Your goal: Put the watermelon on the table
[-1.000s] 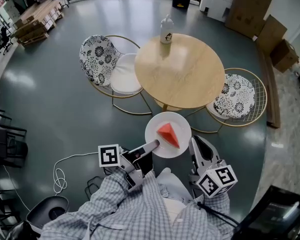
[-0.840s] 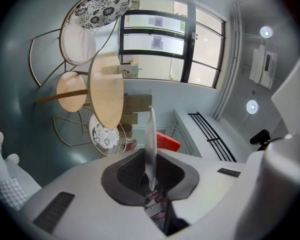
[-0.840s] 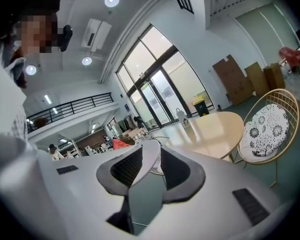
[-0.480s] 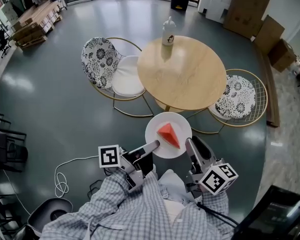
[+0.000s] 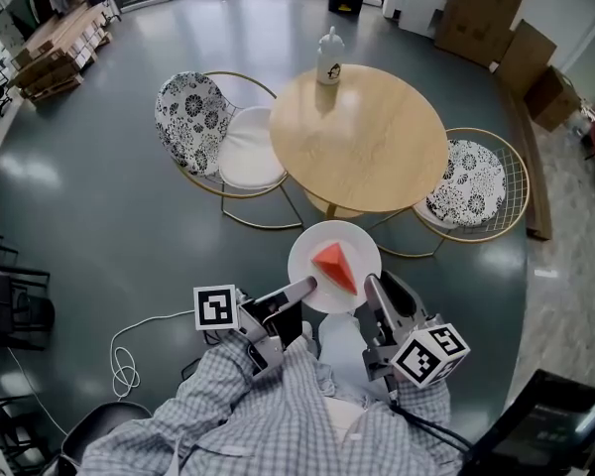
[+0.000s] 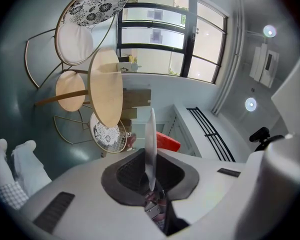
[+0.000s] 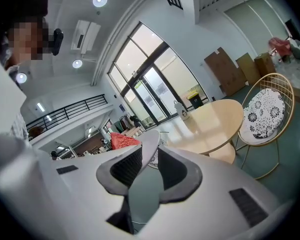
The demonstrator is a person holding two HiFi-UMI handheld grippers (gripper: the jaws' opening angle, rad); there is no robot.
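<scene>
A red watermelon wedge [image 5: 335,268] lies on a white plate [image 5: 307,251] held in the air in front of the person, short of the round wooden table [image 5: 357,137]. My left gripper [image 5: 305,286] is shut on the plate's near-left rim; in the left gripper view the plate [image 6: 150,144] stands edge-on between the pads, with the watermelon [image 6: 167,141] beyond. My right gripper [image 5: 375,288] is open at the plate's near-right rim. In the right gripper view the plate's edge [image 7: 149,184] runs between the spread jaws with a gap beside it, and the watermelon [image 7: 122,140] shows behind.
A white bottle [image 5: 328,58] stands at the table's far edge. Patterned wire chairs flank the table, one on the left [image 5: 218,132] and one on the right [image 5: 471,186]. Cardboard boxes [image 5: 486,13] line the far right wall. A white cable [image 5: 124,350] lies on the grey floor.
My right gripper has moved left to the plate's rim and its jaws have gone from shut to open around it. The left gripper and plate have barely shifted.
</scene>
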